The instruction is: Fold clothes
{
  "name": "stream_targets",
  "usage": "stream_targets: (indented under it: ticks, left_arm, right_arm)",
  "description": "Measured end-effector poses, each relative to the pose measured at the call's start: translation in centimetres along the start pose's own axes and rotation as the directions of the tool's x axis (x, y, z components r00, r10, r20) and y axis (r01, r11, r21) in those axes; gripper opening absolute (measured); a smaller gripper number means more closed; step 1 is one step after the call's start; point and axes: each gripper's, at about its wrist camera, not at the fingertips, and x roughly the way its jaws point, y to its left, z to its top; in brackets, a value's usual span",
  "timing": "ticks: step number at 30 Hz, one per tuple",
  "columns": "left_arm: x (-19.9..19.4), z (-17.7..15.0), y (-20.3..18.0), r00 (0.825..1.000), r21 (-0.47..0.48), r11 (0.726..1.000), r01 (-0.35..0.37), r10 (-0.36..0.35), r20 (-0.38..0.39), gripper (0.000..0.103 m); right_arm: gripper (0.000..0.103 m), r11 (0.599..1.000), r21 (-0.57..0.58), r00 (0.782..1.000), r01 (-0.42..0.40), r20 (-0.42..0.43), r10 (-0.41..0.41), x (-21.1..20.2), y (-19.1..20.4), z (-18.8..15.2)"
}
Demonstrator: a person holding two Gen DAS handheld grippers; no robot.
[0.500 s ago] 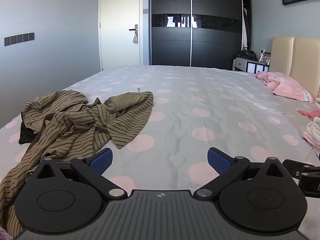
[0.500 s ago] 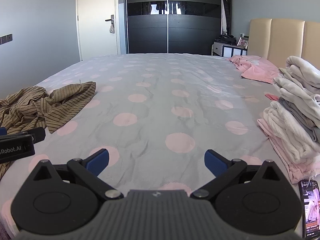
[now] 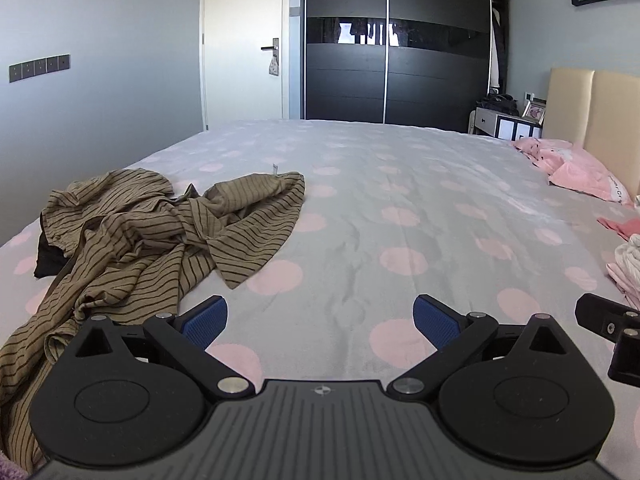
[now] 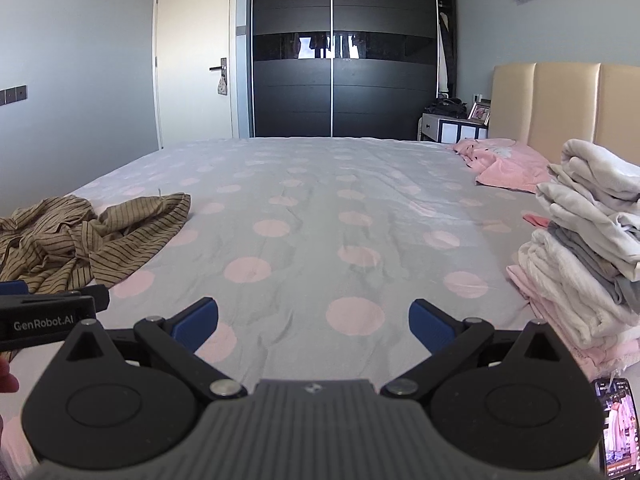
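Bed (image 3: 360, 208) fills both views, grey sheet with pink dots. Folded stack (image 4: 592, 248) at my 3 o'clock in the right view, near the bed's edge. Striped brown garment (image 3: 152, 240) lies crumpled at 9–10 o'clock in the left view, a dark item (image 3: 48, 258) tucked under its far side. Left gripper (image 3: 320, 322) spread wide, holding nothing; right gripper (image 4: 313, 324) likewise, over bare sheet. Phone (image 4: 618, 428) at 4 o'clock. Risks, I reckon: pinching two bunched layers at once, dragging the dark item along, or snagging the sheet with the shirt.
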Motion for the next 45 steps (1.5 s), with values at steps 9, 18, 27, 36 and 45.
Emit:
stream_targets:
  ticks: [9,18,27,36,45]
  left_arm:
    - [-0.3,0.4,0.1,0.999,-0.016,0.999,0.029,-0.029,0.017,0.101]
    - [-0.2,0.3,0.3,0.994,-0.028,0.994,0.105,-0.105,-0.004,0.101]
    - [-0.2,0.3,0.7,0.99,-0.051,0.989,0.14,-0.141,-0.02,0.101]
    - [-0.8,0.6,0.4,0.994,-0.019,0.994,0.111,-0.111,0.003,0.101]
    - [-0.2,0.4,0.9,0.995,-0.032,0.996,0.084,-0.086,-0.044,0.101]
  right_arm:
    - [0.102,1.0,0.003,1.0,-0.017,0.004,0.017,-0.1,0.1,-0.3]
    - [0.102,1.0,0.015,1.0,0.019,-0.004,-0.019,0.0,0.4,-0.8]
    - [0.102,0.999,0.023,0.999,0.042,0.008,-0.042,-0.1,0.7,-1.0]
    - [0.102,1.0,0.003,1.0,0.022,0.014,-0.022,-0.3,0.7,-1.1]
    - [0.102,1.0,0.006,0.999,0.024,-0.032,-0.023,0.3,1.3,-1.4]
